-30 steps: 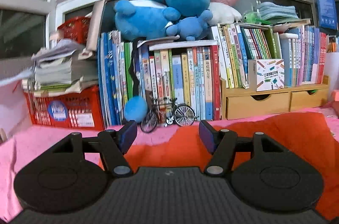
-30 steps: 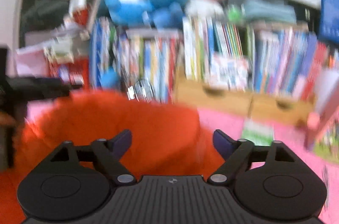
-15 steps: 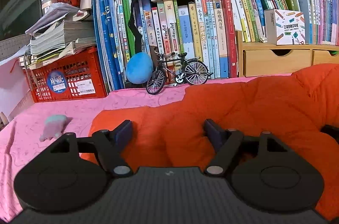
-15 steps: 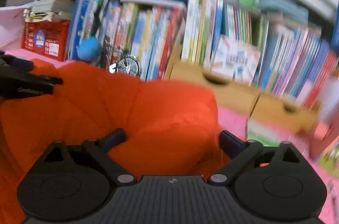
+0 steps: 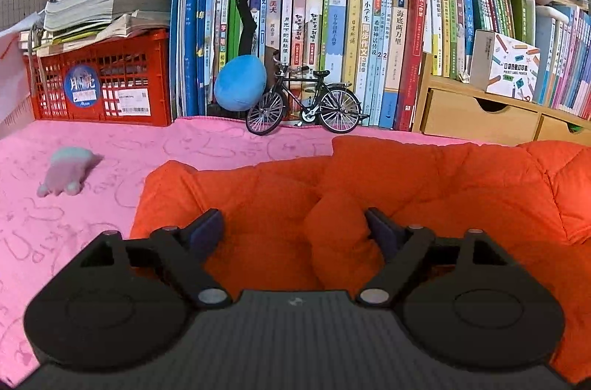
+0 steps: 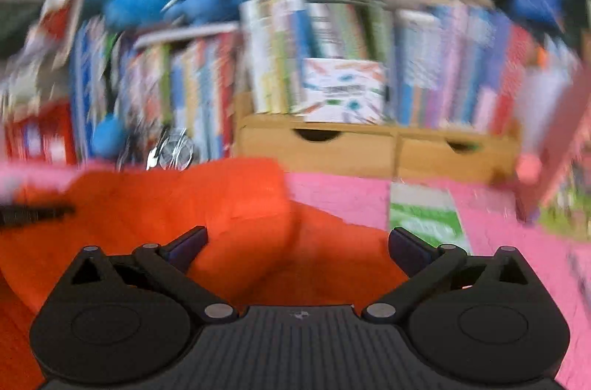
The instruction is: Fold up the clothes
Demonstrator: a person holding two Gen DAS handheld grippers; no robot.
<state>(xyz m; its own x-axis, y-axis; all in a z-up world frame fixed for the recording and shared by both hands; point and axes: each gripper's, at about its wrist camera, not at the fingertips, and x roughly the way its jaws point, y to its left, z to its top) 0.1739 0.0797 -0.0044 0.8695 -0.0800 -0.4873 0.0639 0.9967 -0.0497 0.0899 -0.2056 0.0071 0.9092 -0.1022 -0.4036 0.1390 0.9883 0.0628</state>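
The orange padded jacket (image 5: 424, 190) lay rumpled on the pink cover (image 5: 92, 205), looking light, soft and springy. The left gripper (image 5: 293, 225) gaped wide around a puffed ridge at twelve o'clock, a fair hold. The right gripper (image 6: 297, 242), blurred, seemed wide too.

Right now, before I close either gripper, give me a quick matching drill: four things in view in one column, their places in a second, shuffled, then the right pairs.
Things:
1. orange padded jacket
2. model bicycle
3. red crate
4. small pastel plush toy

Places:
A. under a stack of papers, far left
B. lying alone on the pink sheet, left of the jacket
C. a fold of it between the open left gripper's fingers
D. standing in front of the upright books

Pairs: 1-C, 2-D, 3-A, 4-B
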